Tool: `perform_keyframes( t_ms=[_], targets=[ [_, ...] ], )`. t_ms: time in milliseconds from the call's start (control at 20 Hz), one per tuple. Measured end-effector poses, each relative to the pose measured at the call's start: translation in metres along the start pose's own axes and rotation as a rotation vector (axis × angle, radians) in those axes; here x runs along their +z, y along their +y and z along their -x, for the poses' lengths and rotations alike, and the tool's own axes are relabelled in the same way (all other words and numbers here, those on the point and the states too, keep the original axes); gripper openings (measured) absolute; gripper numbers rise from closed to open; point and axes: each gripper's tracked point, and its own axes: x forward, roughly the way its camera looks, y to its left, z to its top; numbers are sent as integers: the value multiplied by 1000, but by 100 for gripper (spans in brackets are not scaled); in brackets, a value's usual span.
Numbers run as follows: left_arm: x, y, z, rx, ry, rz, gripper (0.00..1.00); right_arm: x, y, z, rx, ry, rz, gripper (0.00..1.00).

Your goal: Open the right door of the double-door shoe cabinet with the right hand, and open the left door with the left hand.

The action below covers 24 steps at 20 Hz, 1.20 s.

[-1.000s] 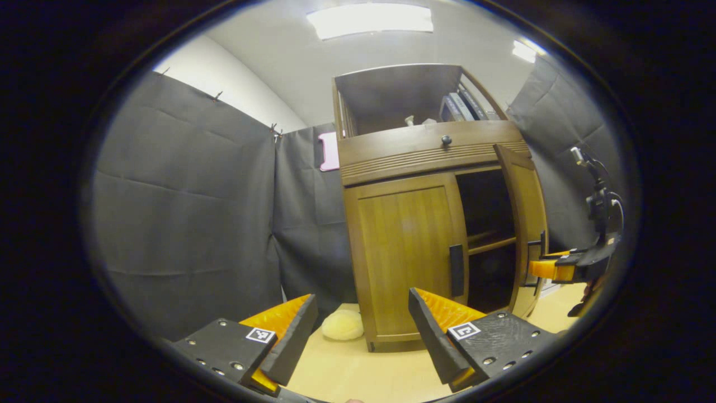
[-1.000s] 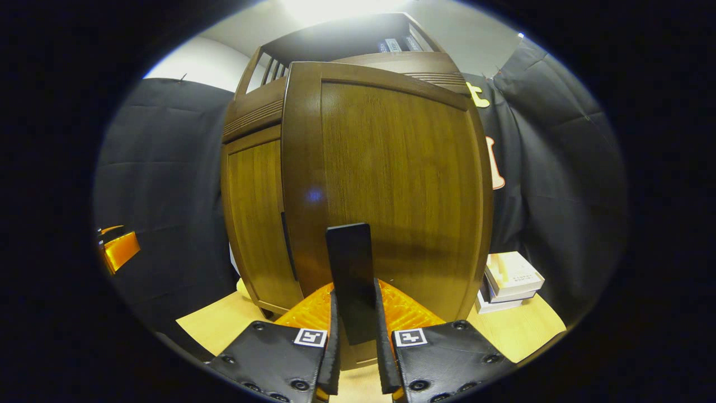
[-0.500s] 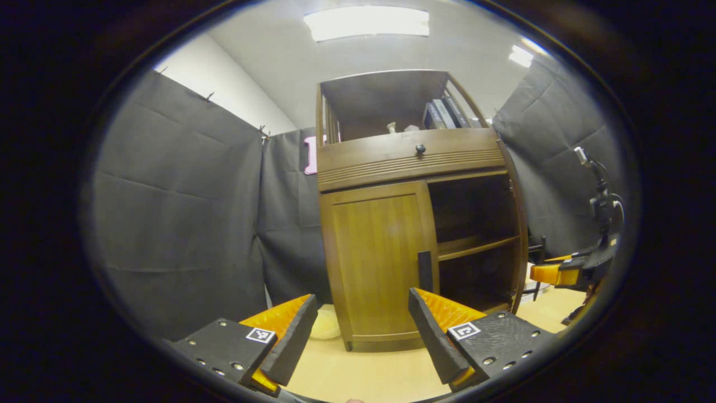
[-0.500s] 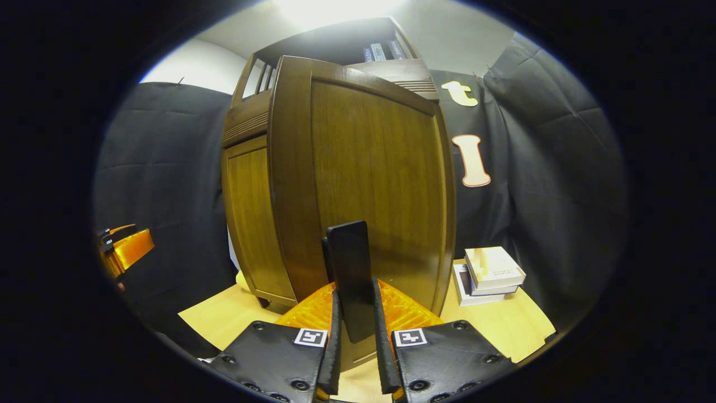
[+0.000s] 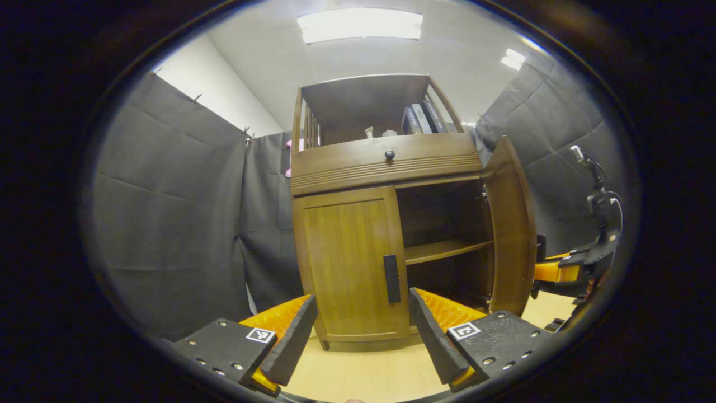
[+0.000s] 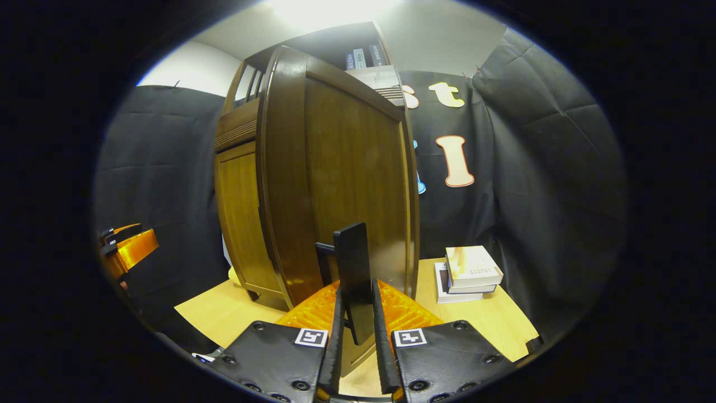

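A brown wooden shoe cabinet [image 5: 386, 162] stands on a light table. Its right door [image 5: 510, 224] is swung wide open, showing dark shelves [image 5: 447, 250] inside. The left door [image 5: 349, 263] is closed, with a dark upright handle [image 5: 391, 279]. My left gripper [image 5: 358, 330] is open, a short way in front of that door, its fingers either side of the handle without touching. In the right gripper view the right door [image 6: 347, 179] fills the middle, and my right gripper [image 6: 356, 330] is shut on its black handle [image 6: 353, 280]. The right gripper [image 5: 554, 272] also appears beyond the open door in the left gripper view.
Two stacked books [image 6: 470, 274] lie on the table [image 6: 503, 324] to the right of the open door. Books [image 5: 419, 118] stand on the cabinet's top shelf above a drawer with a round knob [image 5: 389, 154]. Black cloth walls close the booth on both sides.
The right door has swung further open with my right gripper holding its handle. My left gripper's view has shifted so the left door's handle now sits between its fingers.
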Motion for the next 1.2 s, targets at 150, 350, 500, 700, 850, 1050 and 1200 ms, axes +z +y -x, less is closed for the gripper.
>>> perform_keyframes(
  t_ms=[150,350,500,700,850,1050,1200],
  targets=[
    [-3,-2,-4,-6,0,-7,100,0,-18,1,-13,-4,7,29],
    [-1,-5,-5,-10,-1,-12,100,-1,-43,4,-42,-14,24,24],
    [1,-7,-6,-25,-5,-14,100,1,-58,9,-52,-15,19,23],
    [4,-13,-7,-62,-17,-26,100,5,-85,21,-111,-31,18,23],
    [5,-23,-17,-98,-23,-24,98,9,-106,37,-176,-36,-29,23],
    [4,-30,-29,-134,-26,-6,100,21,-110,63,-210,-54,-62,23],
    [0,-31,-41,-152,-19,-8,96,26,-103,80,-230,-55,-43,33]
  ],
)
